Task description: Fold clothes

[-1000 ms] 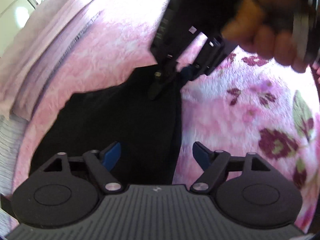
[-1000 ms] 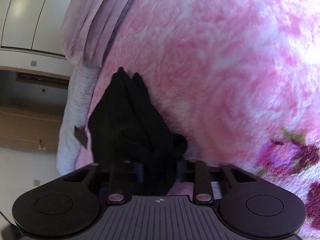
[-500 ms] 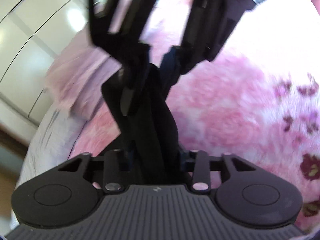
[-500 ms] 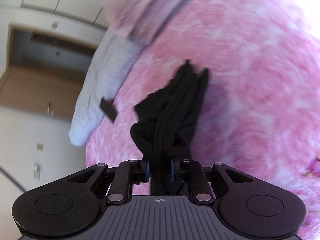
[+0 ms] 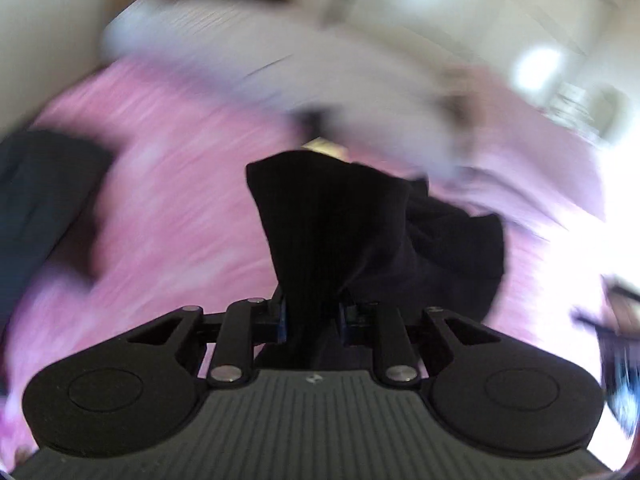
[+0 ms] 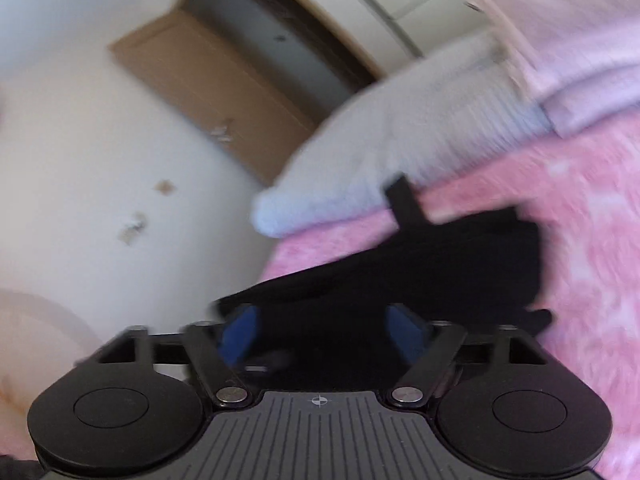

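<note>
A bunched black garment [image 5: 360,232] stands up between the blue pads of my left gripper [image 5: 312,316], held over the pink fleece blanket [image 5: 160,220]. Its jaws are still closing and the pads press on the cloth. In the right wrist view, black cloth [image 6: 440,264] stretches blurred across the blanket [image 6: 580,240] just beyond my right gripper [image 6: 324,332]. That gripper's jaws are opening: the blue pads stand wide apart and neither presses on the cloth. The picture is too dark to tell whether the cloth still reaches between them.
Another dark garment [image 5: 40,208] lies at the blanket's left edge. A white pillow [image 6: 400,140] and a pale pink folded sheet [image 6: 580,40] border the bed. A small black tag [image 6: 404,200] lies by the pillow. Beyond them are a pale floor and a wooden door [image 6: 220,80].
My left gripper closed on the black garment, rolled and swung away with it. My right gripper, which had held the garment, opened wide and rose.
</note>
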Available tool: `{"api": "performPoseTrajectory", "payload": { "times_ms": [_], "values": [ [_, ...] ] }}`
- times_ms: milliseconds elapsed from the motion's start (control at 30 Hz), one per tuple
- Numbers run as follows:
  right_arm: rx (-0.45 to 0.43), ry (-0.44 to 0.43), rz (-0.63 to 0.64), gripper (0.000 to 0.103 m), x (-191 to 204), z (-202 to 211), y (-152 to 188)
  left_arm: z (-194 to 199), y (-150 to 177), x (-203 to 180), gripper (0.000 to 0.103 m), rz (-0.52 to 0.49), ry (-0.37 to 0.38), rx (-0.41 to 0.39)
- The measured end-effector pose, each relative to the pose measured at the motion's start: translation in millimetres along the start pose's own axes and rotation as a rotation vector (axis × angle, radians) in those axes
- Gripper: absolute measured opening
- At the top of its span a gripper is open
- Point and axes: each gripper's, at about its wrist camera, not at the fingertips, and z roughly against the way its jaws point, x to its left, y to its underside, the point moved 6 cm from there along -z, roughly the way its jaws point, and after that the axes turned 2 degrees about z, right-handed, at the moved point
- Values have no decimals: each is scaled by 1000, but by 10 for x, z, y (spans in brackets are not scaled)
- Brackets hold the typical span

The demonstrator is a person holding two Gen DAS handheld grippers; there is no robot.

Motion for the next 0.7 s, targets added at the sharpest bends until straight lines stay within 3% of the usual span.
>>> {"api": "performPoseTrajectory", "payload": {
  "times_ms": [100, 267, 467, 700],
  "values": [
    [79, 87, -129, 78, -397, -485, 477, -344, -10, 775, 16, 108, -58, 53],
    [135, 171, -259, 78, -953, -1190, 1039, -804, -142, 1234, 13, 114, -66, 123],
    [119, 149, -160, 78, -1302, -1881, 812, -868, -103, 1324, 13, 100, -24, 119],
    [55, 55, -297, 78, -1754, -2373, 664, -804, -19, 1309, 11, 66, -19, 86]
  ]
}}
